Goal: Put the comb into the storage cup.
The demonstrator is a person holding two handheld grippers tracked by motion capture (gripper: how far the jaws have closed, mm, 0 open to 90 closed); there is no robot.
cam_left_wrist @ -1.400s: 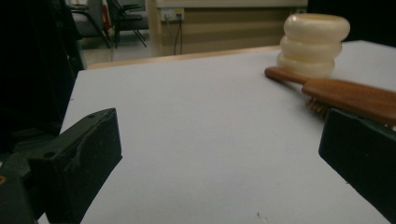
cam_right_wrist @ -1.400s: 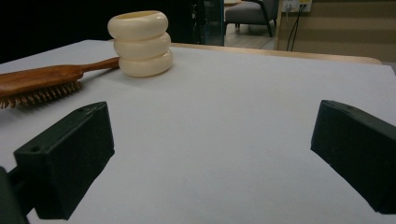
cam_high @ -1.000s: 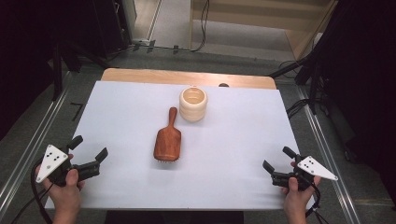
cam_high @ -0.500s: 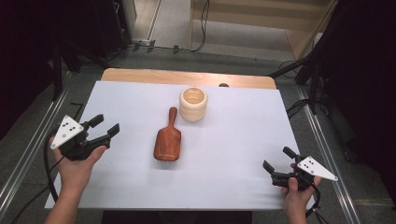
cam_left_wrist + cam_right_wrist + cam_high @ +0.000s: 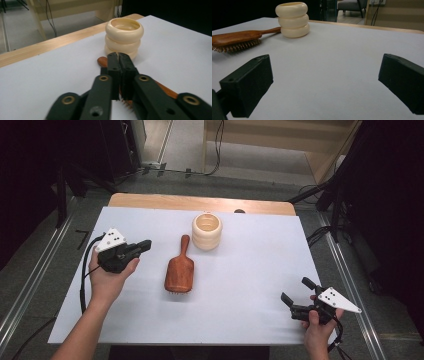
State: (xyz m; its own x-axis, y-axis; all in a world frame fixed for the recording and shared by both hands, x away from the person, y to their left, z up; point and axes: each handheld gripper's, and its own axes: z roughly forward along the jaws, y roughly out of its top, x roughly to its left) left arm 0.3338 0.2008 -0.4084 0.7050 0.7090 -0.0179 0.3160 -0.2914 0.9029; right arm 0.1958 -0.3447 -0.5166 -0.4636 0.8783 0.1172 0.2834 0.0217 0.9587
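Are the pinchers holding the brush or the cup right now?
No, nothing is held. The left gripper is shut on air above the mat, beside the hairbrush. The right gripper is open, far from the cup.

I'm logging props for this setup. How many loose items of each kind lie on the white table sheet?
Reddish-brown wooden hairbrush, bristles down: 1
Cream ribbed cup shaped like three stacked rings: 1
Total: 2
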